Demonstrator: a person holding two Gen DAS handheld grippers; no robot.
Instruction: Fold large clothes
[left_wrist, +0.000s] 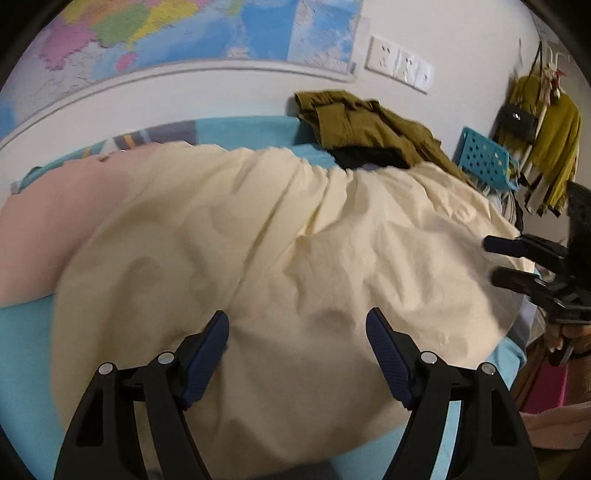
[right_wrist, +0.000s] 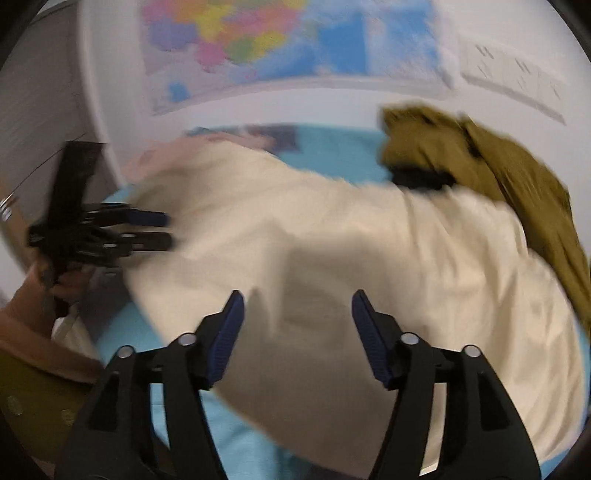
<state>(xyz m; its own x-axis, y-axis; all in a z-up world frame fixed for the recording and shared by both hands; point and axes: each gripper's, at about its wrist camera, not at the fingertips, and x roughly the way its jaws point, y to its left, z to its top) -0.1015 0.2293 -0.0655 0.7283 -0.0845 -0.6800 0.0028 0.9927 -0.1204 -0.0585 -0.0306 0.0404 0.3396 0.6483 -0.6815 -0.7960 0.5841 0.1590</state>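
Left wrist view: my left gripper (left_wrist: 297, 326) stands with its jaws wide apart, nothing between the blue pads. The cream garment (left_wrist: 280, 251) lies spread and wrinkled directly under and ahead of this claw, running from below the fingertips out toward the wall; I cannot tell whether the pads touch the cloth. A pale pink cloth (left_wrist: 48, 229) lies to the claw's left, partly under the cream one. The turquoise bed sheet (left_wrist: 26, 332) shows at the claw's near left. An olive garment (left_wrist: 369, 129) is heaped beyond the cream garment, ahead and to the right, near the wall. My right gripper (left_wrist: 491, 260) enters from the right edge, at the cream garment's right border.

Right wrist view (blurred): my right gripper (right_wrist: 298, 314) has its jaws parted and empty. The cream garment (right_wrist: 332, 251) lies beneath and ahead of it, extending to both sides. The olive garment (right_wrist: 498, 170) lies ahead to the right, overlapping the cream garment's far edge. My left gripper (right_wrist: 168, 230) sits at the left, at the garment's left border. A wall map (right_wrist: 288, 44) hangs beyond.
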